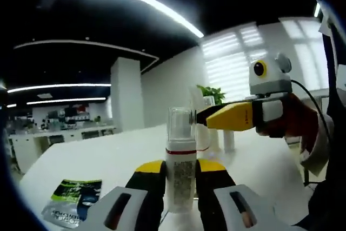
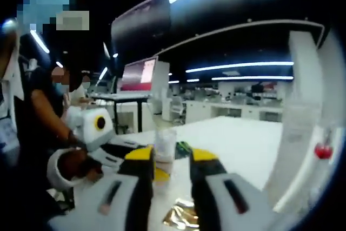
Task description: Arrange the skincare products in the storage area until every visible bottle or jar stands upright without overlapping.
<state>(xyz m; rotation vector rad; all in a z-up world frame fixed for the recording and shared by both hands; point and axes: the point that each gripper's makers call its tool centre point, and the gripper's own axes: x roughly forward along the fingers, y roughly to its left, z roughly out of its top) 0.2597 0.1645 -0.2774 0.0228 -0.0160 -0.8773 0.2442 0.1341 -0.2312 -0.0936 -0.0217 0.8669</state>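
Left gripper [image 1: 181, 179] clamps an upright white bottle [image 1: 180, 179] (clear cap, red band; contents not discernible) on the white table [image 1: 108, 158]. Green sachet [image 1: 73, 201] lies flat, left. Right gripper [image 1: 208, 117] reaches to the cap; in its own view, jaws flank the bottle [image 2: 165, 152], grip uncertain.

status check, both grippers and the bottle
Left hand-held gripper shut on upright bottle on white table. Right hand-held gripper at the bottle's clear cap, grip unclear. Sachet flat beside, not in the way.
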